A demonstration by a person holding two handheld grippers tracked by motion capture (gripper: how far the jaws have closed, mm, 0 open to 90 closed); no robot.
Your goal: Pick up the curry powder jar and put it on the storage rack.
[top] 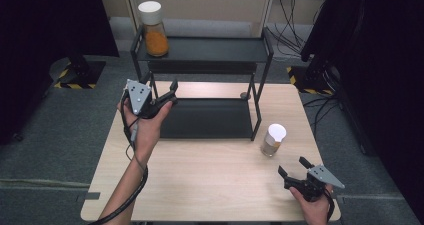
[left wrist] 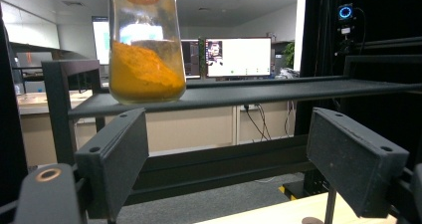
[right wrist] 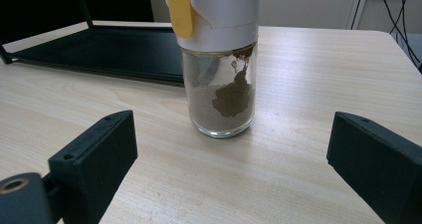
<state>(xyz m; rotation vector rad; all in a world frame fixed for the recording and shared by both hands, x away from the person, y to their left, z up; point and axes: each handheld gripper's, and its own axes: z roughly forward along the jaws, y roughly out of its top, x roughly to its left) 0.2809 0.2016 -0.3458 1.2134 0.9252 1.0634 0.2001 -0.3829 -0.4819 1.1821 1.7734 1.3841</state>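
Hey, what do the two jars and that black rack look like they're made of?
Orange-powder jar: clear, glossy, probably glass, since the screens show through it. Brown-powder jar: the same clear look, with a matte white cap, likely plastic. Rack: thin black bars and flat shelves, probably matte painted metal.

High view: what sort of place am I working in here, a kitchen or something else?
Probably a lab or office test room, not a kitchen. The wooden table stands on grey carpet, dark curtains hang at both sides, and the left gripper view shows lit computer monitors behind the black shelf rack.
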